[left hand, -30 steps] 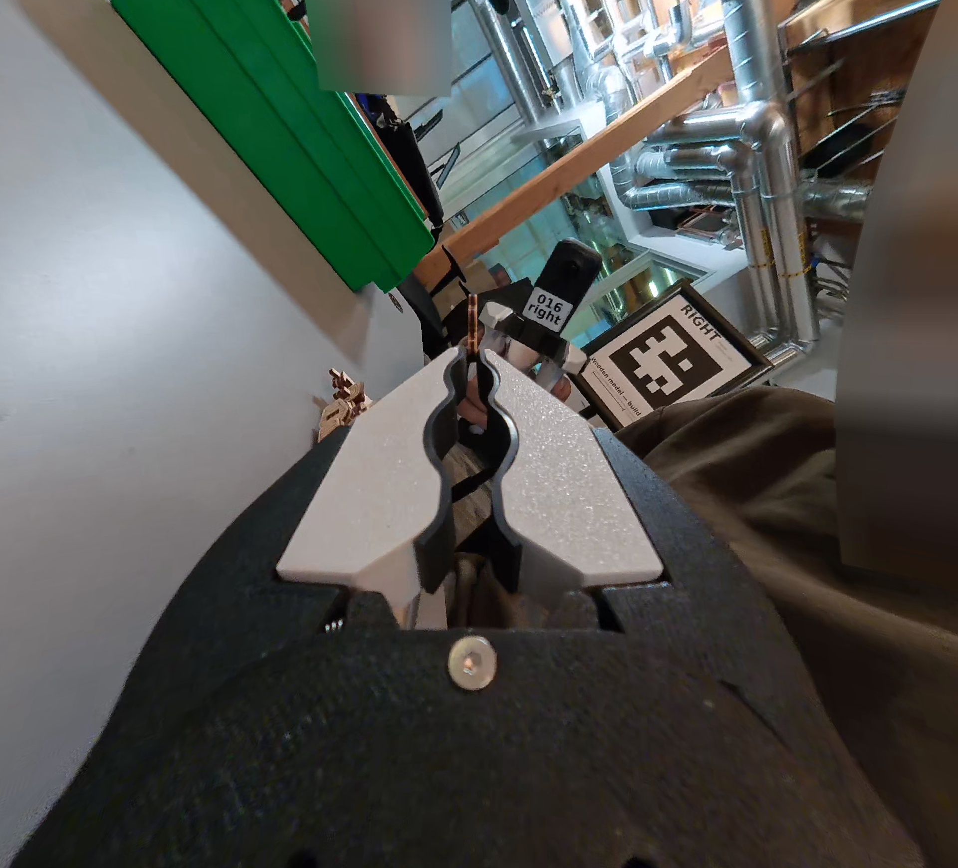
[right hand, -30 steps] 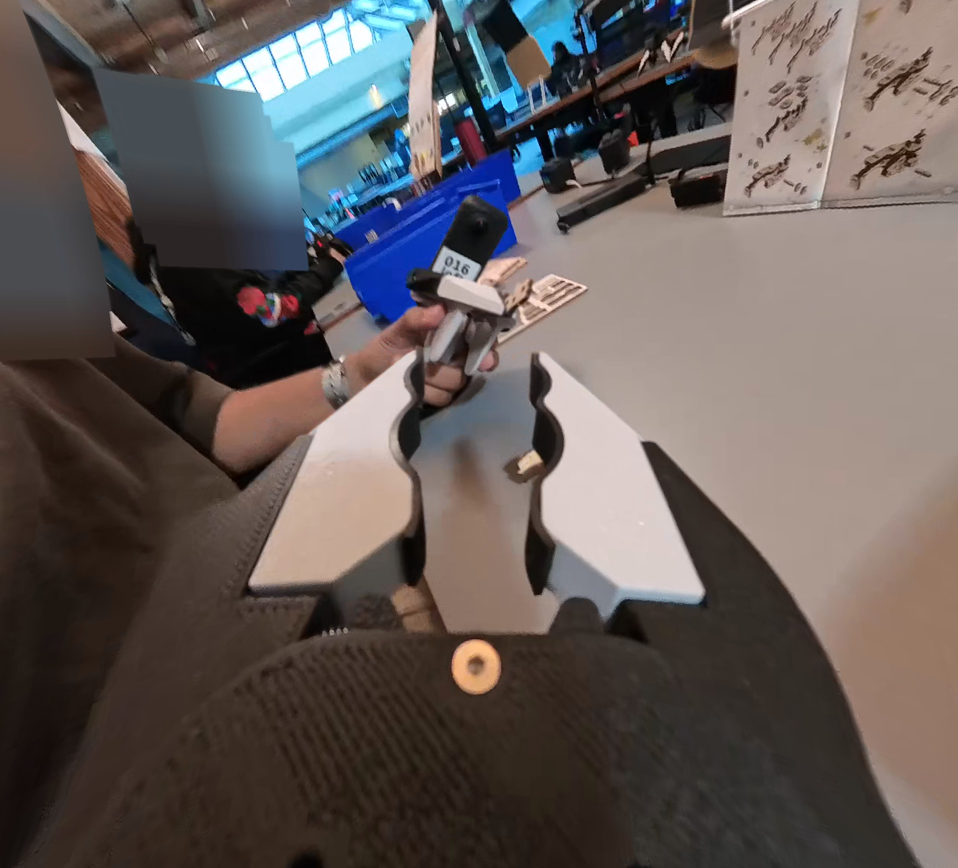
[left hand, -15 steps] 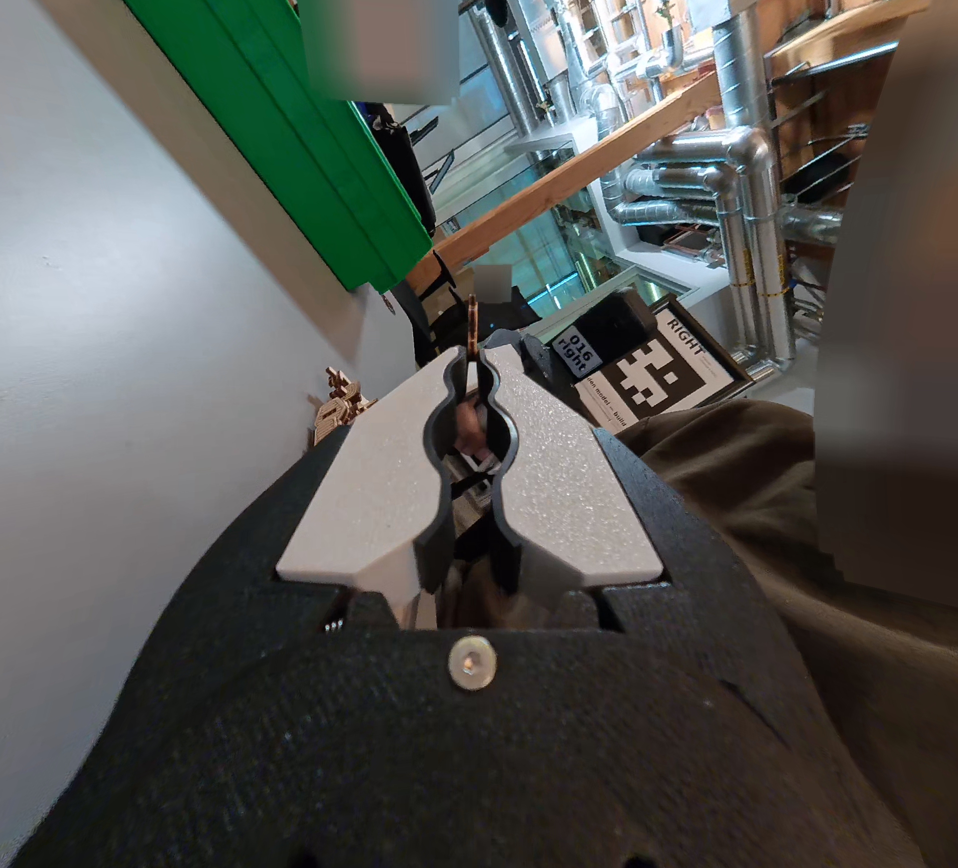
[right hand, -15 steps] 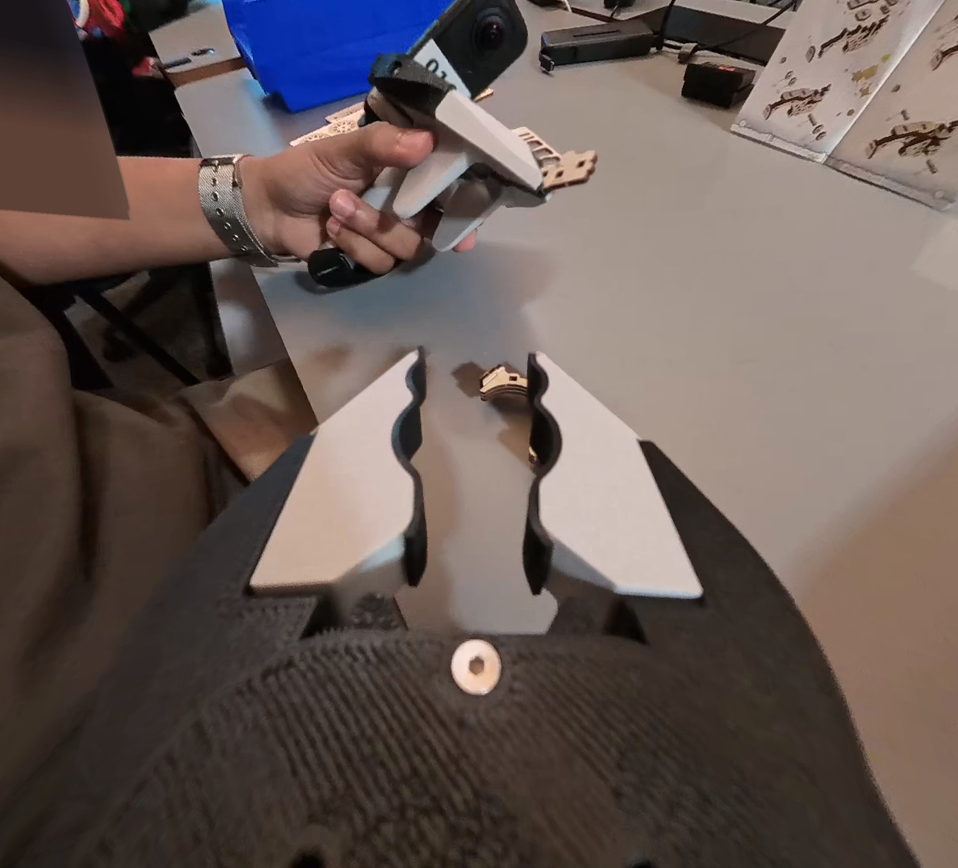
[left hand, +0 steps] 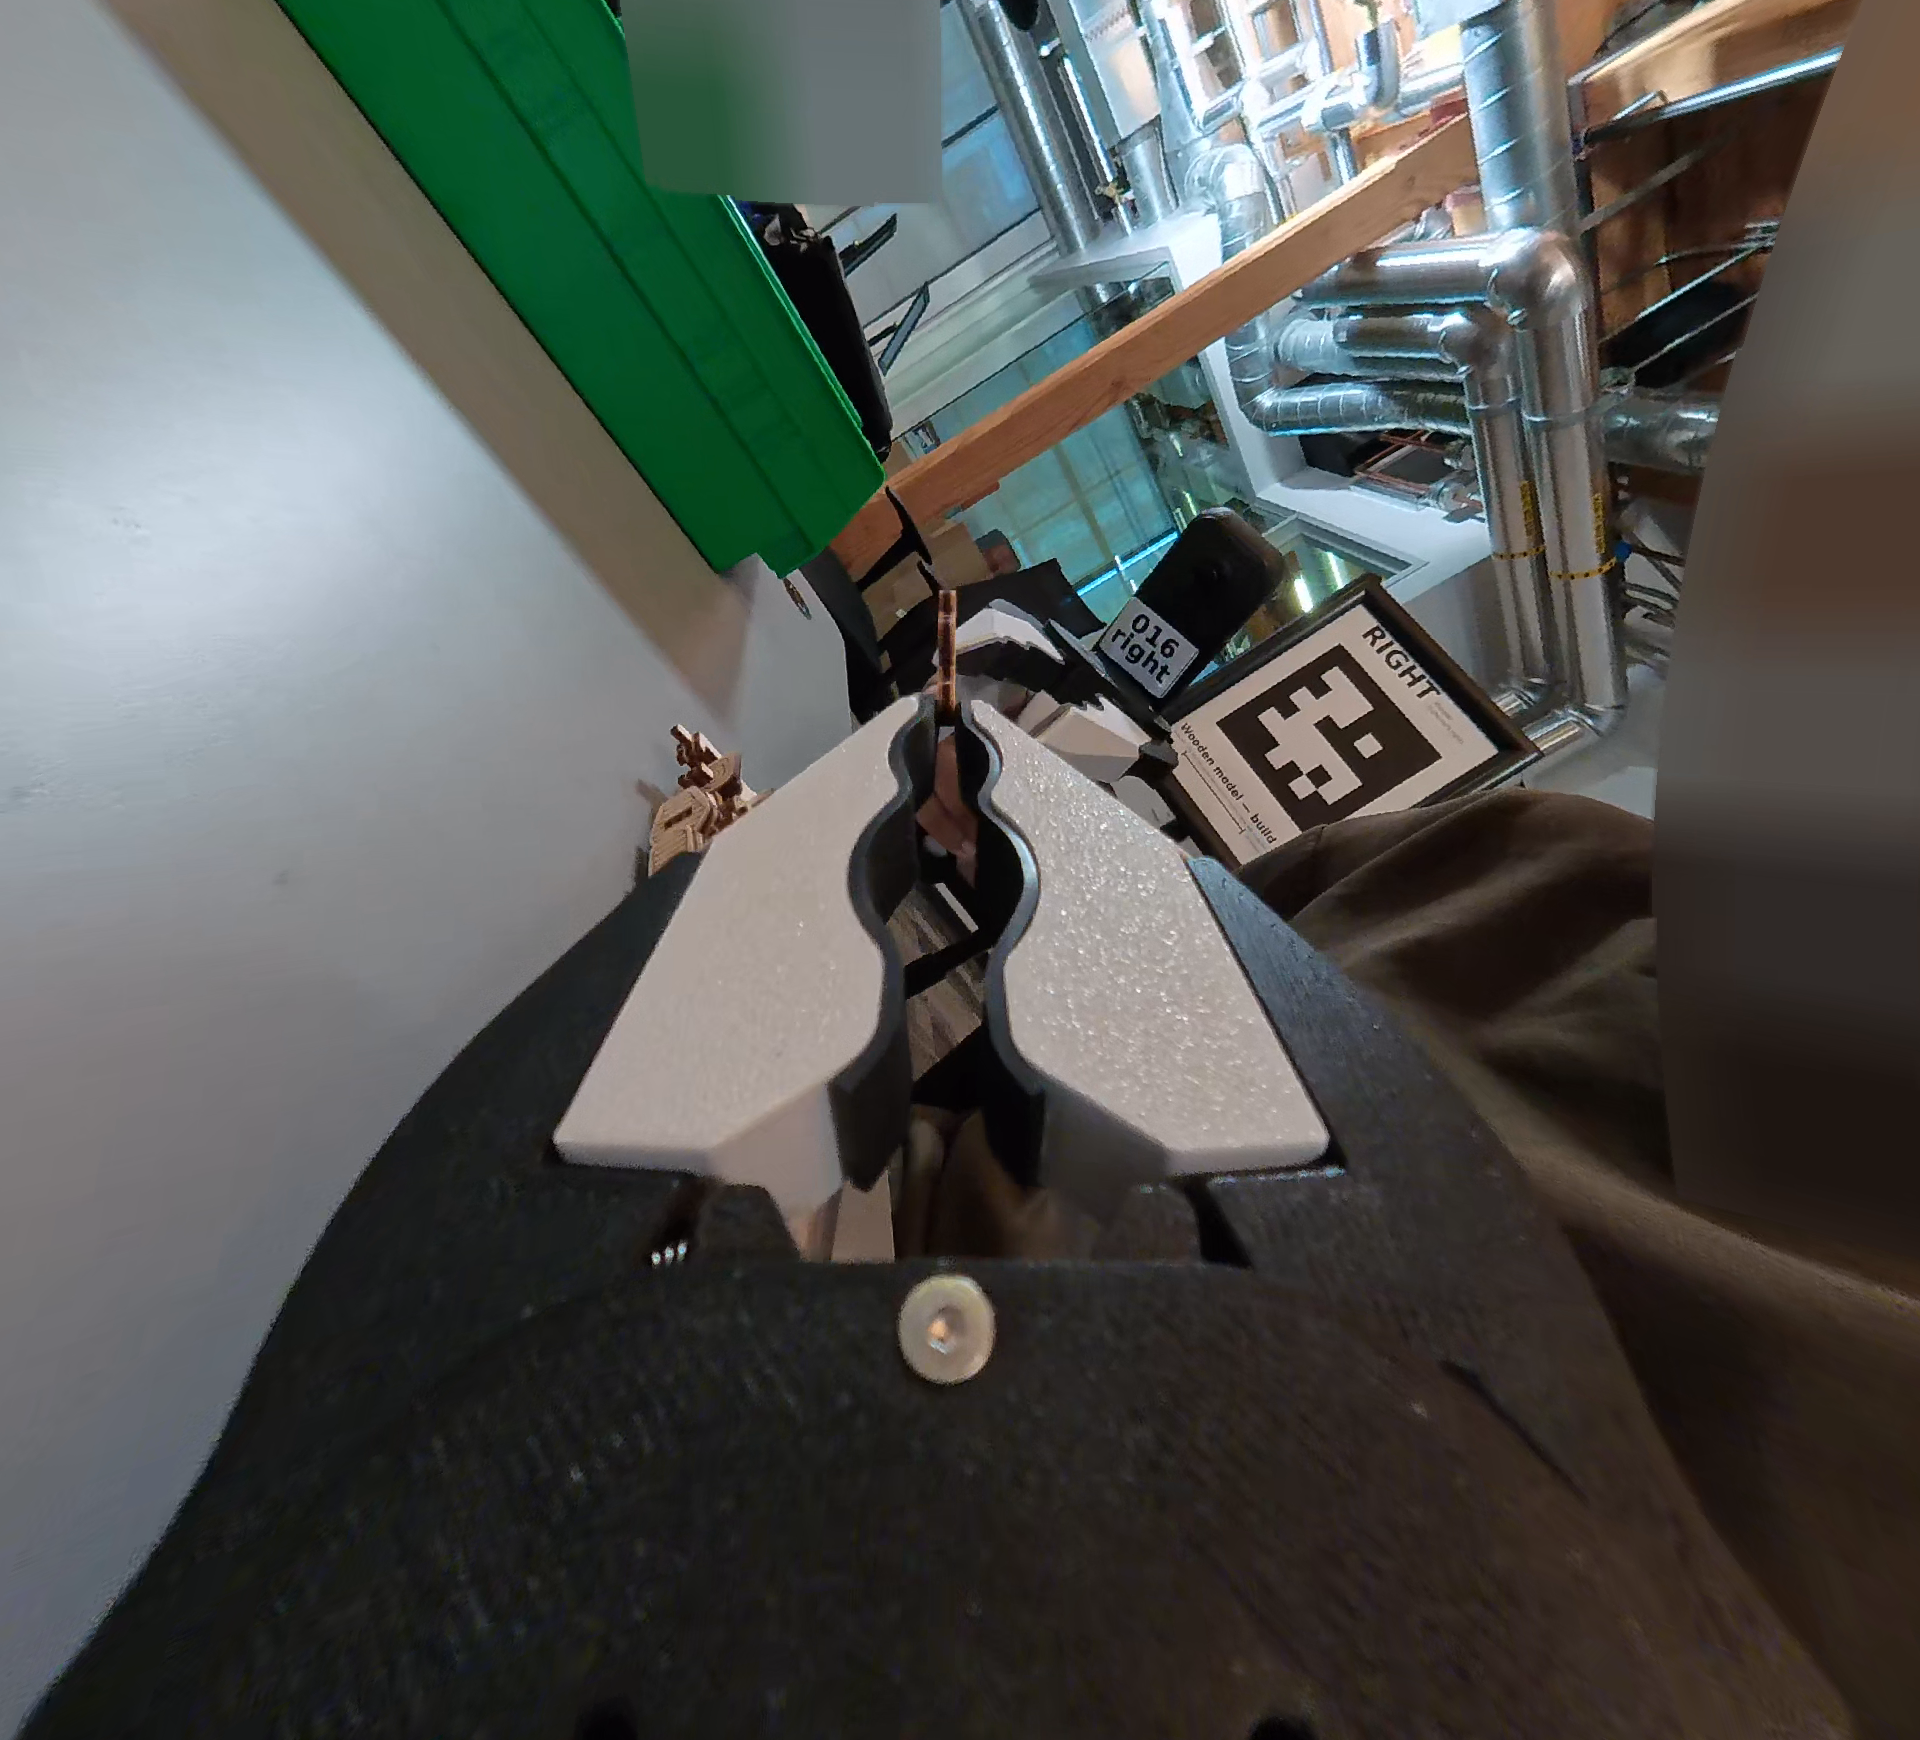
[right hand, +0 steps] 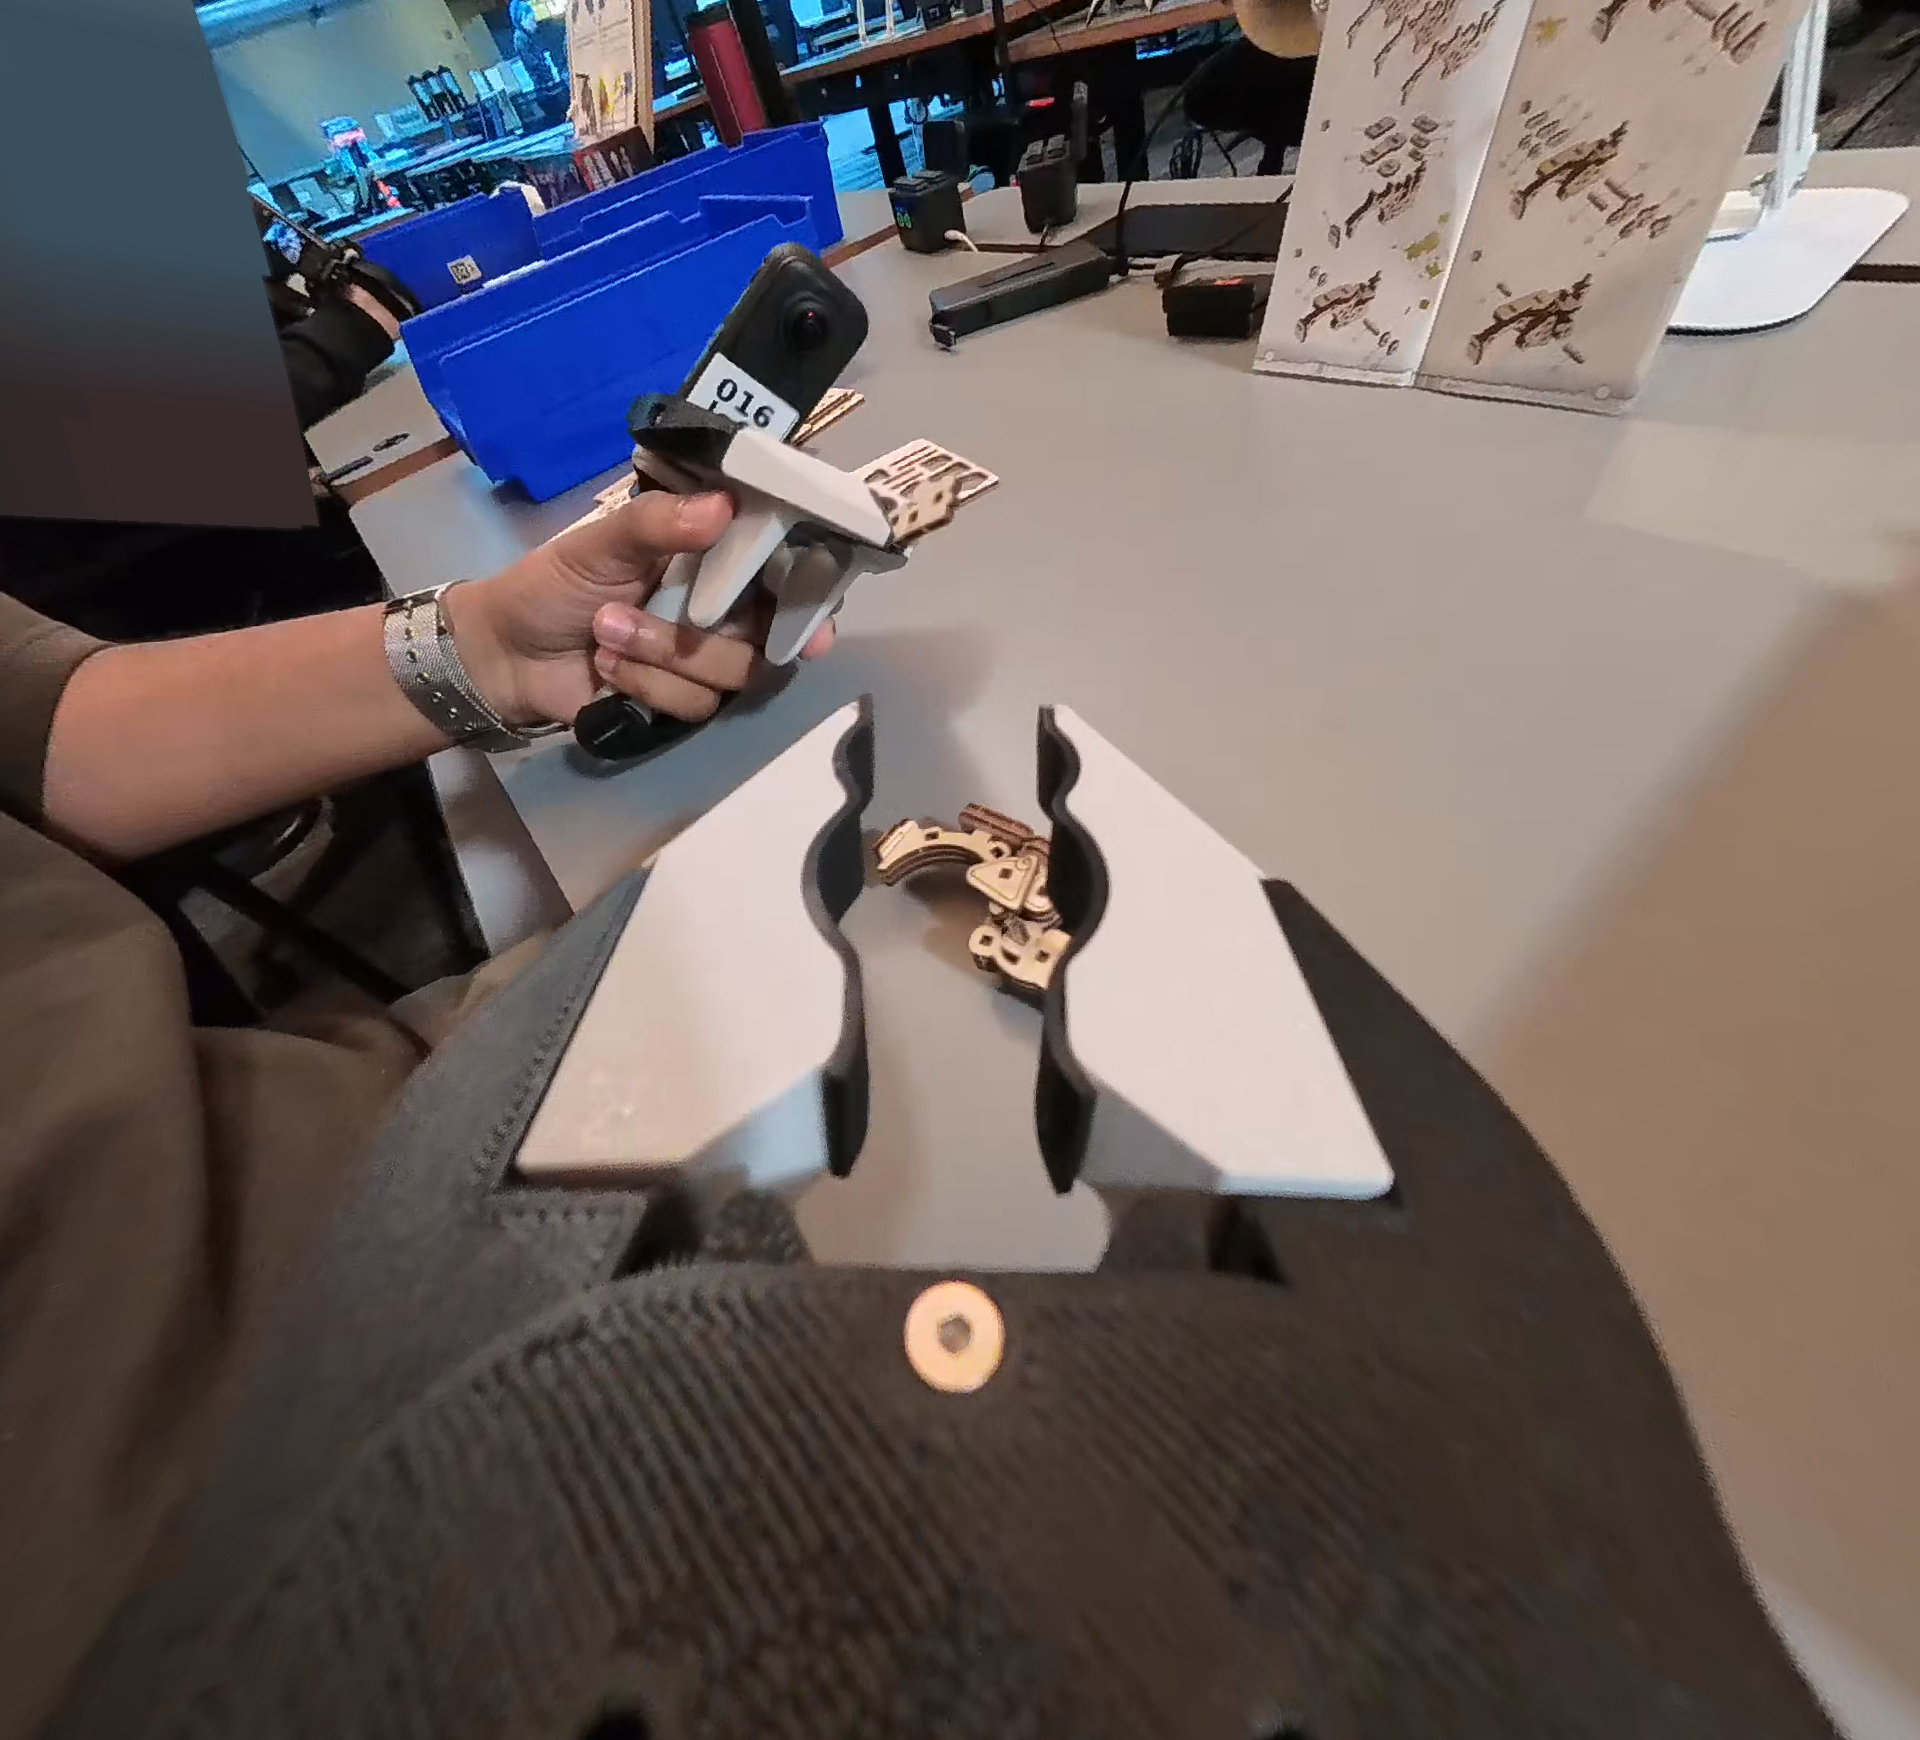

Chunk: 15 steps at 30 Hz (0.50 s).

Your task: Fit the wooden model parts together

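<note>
The left gripper (left hand: 945, 724) is clamped on a thin flat wooden piece (left hand: 947, 651), seen edge-on in its own view, sticking out past the fingertips. The right wrist view shows the same gripper held up off the grey table (right hand: 1351, 610) in a hand (right hand: 623, 620), with the notched end of the piece poking forward. The right gripper (right hand: 951, 755) hangs empty with its jaws spread, just above a small cluster of wooden parts (right hand: 987, 880) lying on the table.

Judging by this, the job is at an early or middle stage: one piece is picked up, its mate is not yet taken, and nothing is visibly being joined right now. The cluster looks partly slotted together (I cannot tell how much). What seems left is to grasp that cluster and press the held piece into it.

Counted: two grippers, one held piece, one cluster of perhaps three or four bits, one cut-out sheet (right hand: 935, 475) behind the left gripper, two blue bins (right hand: 582, 340), one green bin (left hand: 561, 215), and one stand of picture instructions (right hand: 1475, 163).
</note>
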{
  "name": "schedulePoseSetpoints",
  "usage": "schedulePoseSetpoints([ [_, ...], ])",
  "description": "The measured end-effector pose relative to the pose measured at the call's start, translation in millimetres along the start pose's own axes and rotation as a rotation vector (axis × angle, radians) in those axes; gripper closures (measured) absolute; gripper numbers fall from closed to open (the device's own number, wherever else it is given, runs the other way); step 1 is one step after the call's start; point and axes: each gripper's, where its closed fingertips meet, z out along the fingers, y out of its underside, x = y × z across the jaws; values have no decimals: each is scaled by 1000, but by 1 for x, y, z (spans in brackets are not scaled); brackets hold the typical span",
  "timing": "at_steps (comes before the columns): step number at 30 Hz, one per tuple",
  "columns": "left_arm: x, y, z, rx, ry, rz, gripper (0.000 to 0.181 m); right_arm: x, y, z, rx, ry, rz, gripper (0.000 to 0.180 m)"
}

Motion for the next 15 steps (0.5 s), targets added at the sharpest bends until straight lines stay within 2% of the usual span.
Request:
schedulePoseSetpoints([
  [1, 0, 1, 1, -8, 0, 2, 181, -1, 1, 1, -5, -1, -7, 149],
  [15, -3, 12, 7, -73, -28, 25, 181, -10, 8, 7, -49, -14, -63, 150],
])
